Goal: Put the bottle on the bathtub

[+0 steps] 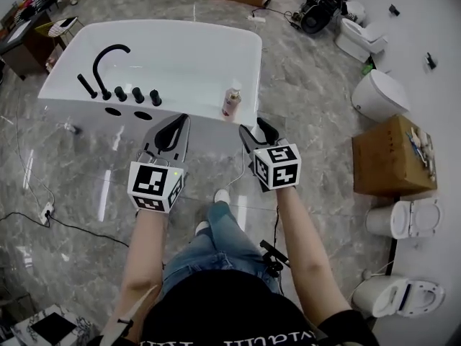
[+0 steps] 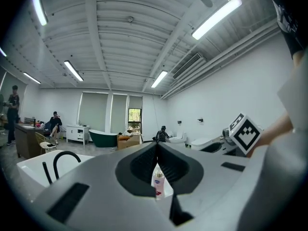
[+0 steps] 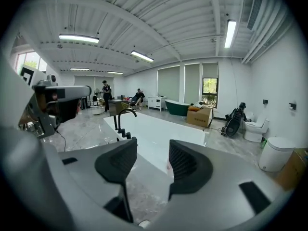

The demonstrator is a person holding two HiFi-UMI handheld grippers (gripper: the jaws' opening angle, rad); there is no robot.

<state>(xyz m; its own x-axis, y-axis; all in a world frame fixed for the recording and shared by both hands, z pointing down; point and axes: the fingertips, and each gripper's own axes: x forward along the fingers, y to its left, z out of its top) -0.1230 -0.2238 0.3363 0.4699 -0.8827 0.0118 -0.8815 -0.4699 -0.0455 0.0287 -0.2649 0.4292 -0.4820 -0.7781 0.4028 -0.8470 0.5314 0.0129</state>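
A small pale pink bottle (image 1: 231,101) with a white cap stands upright on the near right rim of the white bathtub (image 1: 187,63). My left gripper (image 1: 178,119) hovers in front of the tub, left of the bottle, its jaws closed tip to tip with nothing in them. In the left gripper view the bottle (image 2: 158,182) shows through the slit below the touching tips (image 2: 156,144). My right gripper (image 1: 253,127) is just in front of and below the bottle, apart from it. Its jaws (image 3: 153,146) stand open and empty; the right jaw hides most of the bottle.
A black arched faucet (image 1: 108,67) and black knobs (image 1: 137,94) sit on the tub's near left rim. Toilets (image 1: 378,96) and a cardboard box (image 1: 392,157) line the right side. A cable (image 1: 43,215) lies on the marble floor at left. My legs (image 1: 216,240) are below.
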